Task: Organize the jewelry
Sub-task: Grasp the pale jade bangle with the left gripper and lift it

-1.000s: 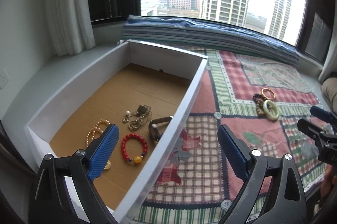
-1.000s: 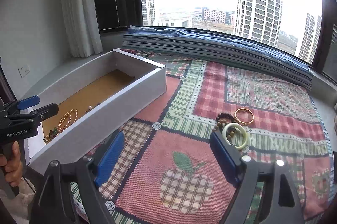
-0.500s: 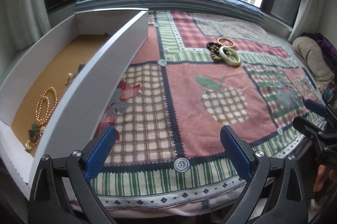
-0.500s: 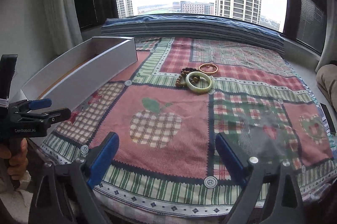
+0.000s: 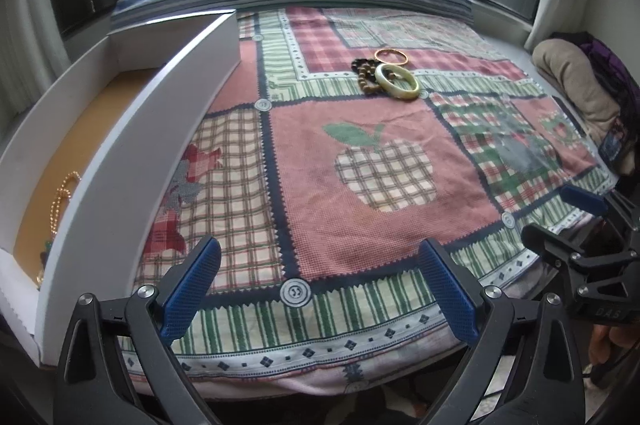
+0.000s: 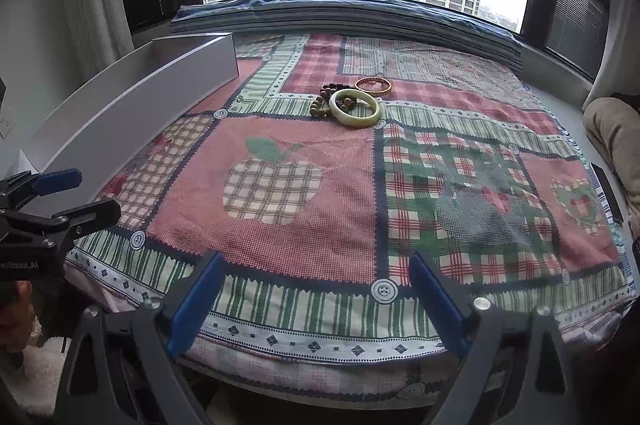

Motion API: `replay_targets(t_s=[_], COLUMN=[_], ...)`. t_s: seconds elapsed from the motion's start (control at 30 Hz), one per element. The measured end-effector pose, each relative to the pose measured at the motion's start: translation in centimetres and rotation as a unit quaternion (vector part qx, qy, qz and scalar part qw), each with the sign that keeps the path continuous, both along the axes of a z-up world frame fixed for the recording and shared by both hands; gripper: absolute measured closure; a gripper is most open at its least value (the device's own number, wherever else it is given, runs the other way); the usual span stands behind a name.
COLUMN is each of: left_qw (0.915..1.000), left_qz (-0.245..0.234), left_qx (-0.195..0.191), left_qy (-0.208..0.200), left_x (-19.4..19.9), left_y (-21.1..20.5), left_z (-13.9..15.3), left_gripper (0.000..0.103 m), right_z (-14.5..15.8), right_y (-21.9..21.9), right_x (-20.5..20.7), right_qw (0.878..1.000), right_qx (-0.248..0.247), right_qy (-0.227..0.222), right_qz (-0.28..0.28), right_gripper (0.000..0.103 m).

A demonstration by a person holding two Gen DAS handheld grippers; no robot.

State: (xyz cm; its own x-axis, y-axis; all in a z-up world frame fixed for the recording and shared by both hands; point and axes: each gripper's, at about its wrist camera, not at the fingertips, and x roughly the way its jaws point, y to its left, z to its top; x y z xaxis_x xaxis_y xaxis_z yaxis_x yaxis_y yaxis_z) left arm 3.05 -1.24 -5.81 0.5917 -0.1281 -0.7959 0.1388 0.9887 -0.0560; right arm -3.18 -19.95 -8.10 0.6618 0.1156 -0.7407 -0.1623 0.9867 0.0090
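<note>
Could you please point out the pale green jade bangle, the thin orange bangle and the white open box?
pale green jade bangle (image 6: 354,121), right wrist view, near rim.
thin orange bangle (image 6: 373,90), right wrist view, near rim.
white open box (image 5: 132,149), left wrist view, long side wall.

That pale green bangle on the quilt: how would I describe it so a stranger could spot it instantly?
Start at the patchwork quilt and find the big checked apple; just beyond it lies a small cluster of jewelry. The pale green bangle is the thick, smooth ring nearest the apple, overlapping the brown bead bracelet, with a thin orange bangle behind.
</note>
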Motion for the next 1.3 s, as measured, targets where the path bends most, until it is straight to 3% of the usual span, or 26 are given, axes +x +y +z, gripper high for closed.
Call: replay_targets(t_s=[0.33, 0.43, 0.63, 0.77, 0.9, 1.0, 1.13, 1.17, 1.2, 1.3], left_qw=[0.9999, 0.9999, 0.9986, 0.9943, 0.98, 0.974, 0.9696, 0.9695, 0.9696, 0.9753], left_qz=[-0.013, -0.01, -0.05, -0.104, -0.179, -0.18, -0.192, -0.193, -0.198, -0.185], left_qx=[0.0, 0.0, -0.016, 0.021, 0.072, 0.122, 0.131, 0.132, 0.124, 0.094], left_qy=[0.012, 0.006, -0.005, -0.01, 0.051, 0.063, 0.077, 0.074, 0.073, 0.075], left_x=[3.9, 6.2, 12.7, 18.3, 23.5, 26.0, 27.6, 27.8, 27.9, 27.9], left_y=[-1.9, -2.7, -6.5, -11.1, -15.7, -17.3, -18.2, -18.3, -18.3, -17.5], left_z=[-0.5, -0.3, 0.2, -0.8, -4.4, -6.6, -7.7, -7.8, -7.7, -7.1], left_gripper=[0.004, 0.004, 0.004, 0.004, 0.004, 0.004, 0.004, 0.007, 0.021, 0.022], right_z=[-1.6, -1.8, -2.5, -3.0, -3.1, -3.0, -3.0, -3.1, -3.2, -3.2], right_y=[-2.8, -3.5, -5.1, -6.1, -6.6, -6.8, -7.1, -7.2, -7.2, -7.4], right_x=[1.5, 2.0, 2.9, 3.2, 3.1, 2.9, 2.7, 2.8, 2.8, 2.8], right_qw=[0.999, 0.998, 0.997, 0.995, 0.994, 0.994, 0.994, 0.993, 0.993, 0.993], right_qx=[0.018, 0.025, 0.044, 0.06, 0.071, 0.076, 0.082, 0.083, 0.084, 0.086], right_qy=[0.027, 0.027, 0.04, 0.046, 0.048, 0.048, 0.048, 0.05, 0.051, 0.052], right_qz=[-0.039, -0.041, -0.05, -0.058, -0.061, -0.062, -0.062, -0.063, -0.065, -0.068], right_gripper=[0.009, 0.009, 0.009, 0.009, 0.009, 0.009, 0.009, 0.009, 0.009, 0.009])
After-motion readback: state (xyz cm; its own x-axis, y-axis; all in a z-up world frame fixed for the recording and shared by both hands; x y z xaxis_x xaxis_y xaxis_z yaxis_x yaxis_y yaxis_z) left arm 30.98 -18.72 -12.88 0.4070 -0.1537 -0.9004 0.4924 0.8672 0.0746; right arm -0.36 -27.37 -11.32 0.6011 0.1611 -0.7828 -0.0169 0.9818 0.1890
